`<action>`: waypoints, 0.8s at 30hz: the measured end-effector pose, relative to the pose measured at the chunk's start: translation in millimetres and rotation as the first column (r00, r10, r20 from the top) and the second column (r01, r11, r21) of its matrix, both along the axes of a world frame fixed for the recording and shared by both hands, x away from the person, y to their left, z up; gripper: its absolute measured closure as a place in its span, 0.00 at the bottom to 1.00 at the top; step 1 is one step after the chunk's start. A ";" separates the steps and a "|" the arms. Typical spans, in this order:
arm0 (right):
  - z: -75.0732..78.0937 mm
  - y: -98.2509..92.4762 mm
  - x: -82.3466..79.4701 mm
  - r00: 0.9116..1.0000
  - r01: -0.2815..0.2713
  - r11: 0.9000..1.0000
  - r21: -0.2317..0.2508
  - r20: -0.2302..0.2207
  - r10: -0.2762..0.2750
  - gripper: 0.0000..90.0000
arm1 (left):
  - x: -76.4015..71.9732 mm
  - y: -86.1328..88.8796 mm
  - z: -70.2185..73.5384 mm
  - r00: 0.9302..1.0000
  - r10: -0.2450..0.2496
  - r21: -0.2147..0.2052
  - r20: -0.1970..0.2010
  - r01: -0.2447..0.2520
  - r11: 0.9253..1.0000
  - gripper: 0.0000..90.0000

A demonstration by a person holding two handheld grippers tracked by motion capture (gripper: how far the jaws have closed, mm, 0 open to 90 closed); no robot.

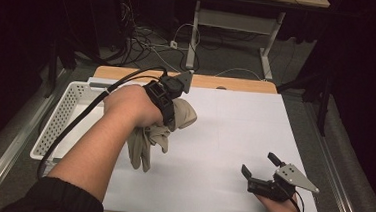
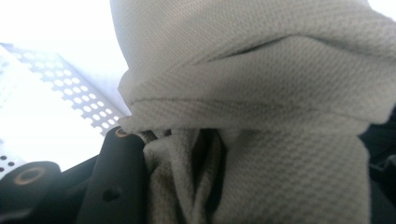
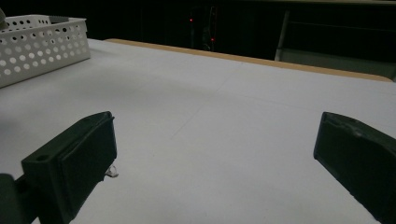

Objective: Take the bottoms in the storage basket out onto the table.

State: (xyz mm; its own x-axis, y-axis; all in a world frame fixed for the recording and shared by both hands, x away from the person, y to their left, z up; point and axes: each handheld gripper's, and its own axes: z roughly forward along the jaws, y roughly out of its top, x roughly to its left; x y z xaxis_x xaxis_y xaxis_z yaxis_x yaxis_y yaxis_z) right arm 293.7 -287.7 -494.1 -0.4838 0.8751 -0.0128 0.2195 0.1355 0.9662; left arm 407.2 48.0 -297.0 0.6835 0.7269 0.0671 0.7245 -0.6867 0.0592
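Note:
A beige woven cloth (image 1: 146,143) hangs bunched from my left gripper (image 1: 174,106), which is shut on it above the left part of the white table sheet (image 1: 234,134). In the left gripper view the cloth (image 2: 261,93) is folded thick between the black jaws, and its folds cover most of the right jaw. My right gripper (image 1: 259,163) rests low at the table's front right, held by a hand. Its jaws stand wide open in the right gripper view (image 3: 219,158), with bare sheet between them.
A white perforated basket (image 1: 65,107) stands at the table's left edge, close beside the left hand; its wall appears as the basket (image 2: 79,98) and the basket (image 3: 42,42). A wooden table edge (image 1: 227,82) runs along the back. Cables and desk legs lie on the floor beyond.

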 end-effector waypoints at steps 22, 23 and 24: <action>0.1 -1.0 -0.1 1.000 0.001 1.000 -0.001 0.002 -0.001 0.00 | 10.5 -24.6 -41.0 0.999 -0.019 -0.084 0.037 0.022 0.996 0.59; 0.0 -1.2 0.0 1.000 0.001 1.000 0.000 0.001 -0.001 0.00 | 11.1 -24.6 -43.3 0.999 -0.017 -0.107 0.046 0.022 0.994 0.59; -0.1 -1.3 0.0 1.000 0.001 1.000 0.001 0.000 -0.001 0.00 | 11.4 -24.6 -46.1 0.998 -0.021 -0.121 0.060 0.028 0.992 0.59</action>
State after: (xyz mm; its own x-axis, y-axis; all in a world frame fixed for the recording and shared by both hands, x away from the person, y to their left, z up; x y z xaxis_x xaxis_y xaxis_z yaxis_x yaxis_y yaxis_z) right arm 293.7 -289.0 -494.2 -0.4826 0.8758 -0.0123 0.2197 0.1347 0.9662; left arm 418.6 23.4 -343.1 0.6986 0.7153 0.0199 0.7005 -0.6893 0.1849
